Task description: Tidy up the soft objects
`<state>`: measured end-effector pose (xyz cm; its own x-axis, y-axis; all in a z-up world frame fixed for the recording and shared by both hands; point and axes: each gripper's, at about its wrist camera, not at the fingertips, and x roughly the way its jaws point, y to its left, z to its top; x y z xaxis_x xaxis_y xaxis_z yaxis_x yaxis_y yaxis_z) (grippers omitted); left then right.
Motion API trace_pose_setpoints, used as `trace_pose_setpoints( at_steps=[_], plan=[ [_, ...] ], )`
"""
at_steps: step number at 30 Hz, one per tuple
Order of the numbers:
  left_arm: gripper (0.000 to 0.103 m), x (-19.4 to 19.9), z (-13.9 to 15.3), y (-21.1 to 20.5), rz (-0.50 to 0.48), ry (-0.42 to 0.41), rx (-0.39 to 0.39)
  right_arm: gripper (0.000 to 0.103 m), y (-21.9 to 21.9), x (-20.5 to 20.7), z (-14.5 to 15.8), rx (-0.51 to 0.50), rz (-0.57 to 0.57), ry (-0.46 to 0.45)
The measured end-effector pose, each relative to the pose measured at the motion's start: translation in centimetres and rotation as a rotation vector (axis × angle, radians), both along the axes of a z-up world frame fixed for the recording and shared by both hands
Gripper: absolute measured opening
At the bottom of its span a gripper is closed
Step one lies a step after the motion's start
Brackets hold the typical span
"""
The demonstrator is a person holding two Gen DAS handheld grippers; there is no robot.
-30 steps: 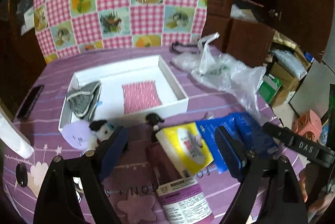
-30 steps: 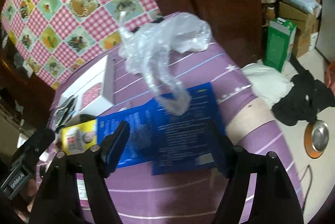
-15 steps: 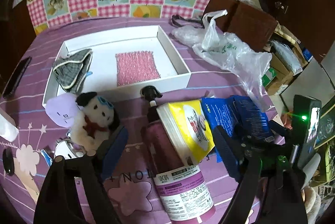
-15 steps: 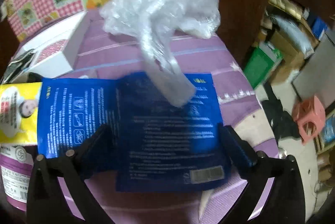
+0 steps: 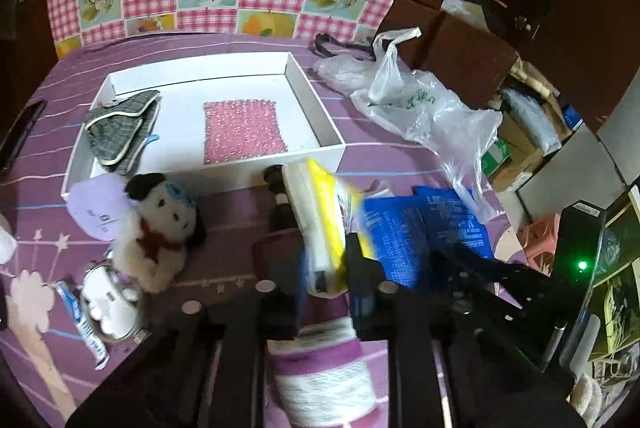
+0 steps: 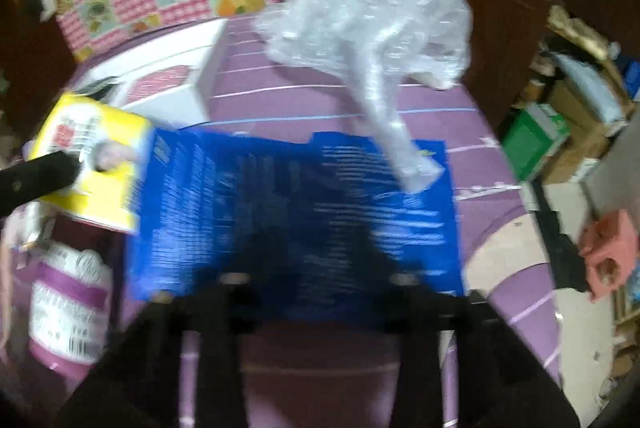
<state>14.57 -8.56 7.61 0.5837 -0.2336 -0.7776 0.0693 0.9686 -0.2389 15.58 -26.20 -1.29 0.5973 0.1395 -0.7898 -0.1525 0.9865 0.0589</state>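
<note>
Though blurred, yellow pack (image 5: 320, 224) between left claw (image 5: 326, 268) fingers.

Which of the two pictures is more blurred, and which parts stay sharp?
Right wrist view: strong motion blur, the text on the blue plastic packet smears and the right claw is a dark shape. Left wrist view: the white cardboard tray and white plush dog are sharp; only the yellow tissue pack in the left claw blurs.
</note>
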Motion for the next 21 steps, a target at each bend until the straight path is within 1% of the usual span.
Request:
trace_pose_setpoints(
  at_steps=[1,4,7,8,11,13,15,17,18,19,20,21],
  plan=[
    [0.014,0.0,0.1,0.2,0.004,0.002,-0.004,0.007,0.0,-0.1,-0.1,0.029,0.017,0.018],
    [0.013,0.3,0.0,0.7,0.016,0.009,-0.009,0.005,-0.4,-0.3,0.1,0.061,0.012,0.018],
    [0.013,0.6,-0.4,1.5,0.023,0.031,-0.041,0.004,-1.3,-0.6,1.0,0.109,-0.008,-0.007],
    [0.013,0.6,-0.3,1.6,0.024,0.029,-0.046,0.002,-1.8,-0.8,1.5,0.134,-0.013,-0.019],
    [0.013,0.2,0.5,2.1,0.026,0.000,-0.057,0.002,-3.3,-1.2,2.9,0.219,-0.029,-0.048],
    [0.013,-0.1,1.2,2.4,0.026,-0.024,-0.060,0.002,-4.0,-1.5,3.5,0.257,-0.045,-0.057],
    [0.013,-0.4,1.8,2.5,0.028,-0.043,-0.050,0.002,-4.1,-1.5,3.8,0.263,-0.037,-0.061],
    [0.013,-0.5,2.1,2.5,0.034,-0.058,-0.027,0.003,-3.9,-1.3,3.8,0.201,-0.048,-0.057],
    [0.013,-0.6,2.3,2.5,0.036,-0.064,-0.016,0.005,-3.8,-1.1,3.6,0.158,-0.072,-0.053],
    [0.013,-0.6,2.4,2.5,0.034,-0.067,-0.015,0.014,-4.0,-0.7,3.2,0.114,-0.102,-0.043],
    [0.013,-0.6,2.4,2.5,0.030,-0.067,-0.020,0.033,-4.2,-0.2,2.7,0.071,-0.136,-0.024],
    [0.013,-0.6,2.4,2.4,0.024,-0.065,-0.025,0.046,-4.6,0.3,2.2,0.047,-0.165,-0.012]
  ],
)
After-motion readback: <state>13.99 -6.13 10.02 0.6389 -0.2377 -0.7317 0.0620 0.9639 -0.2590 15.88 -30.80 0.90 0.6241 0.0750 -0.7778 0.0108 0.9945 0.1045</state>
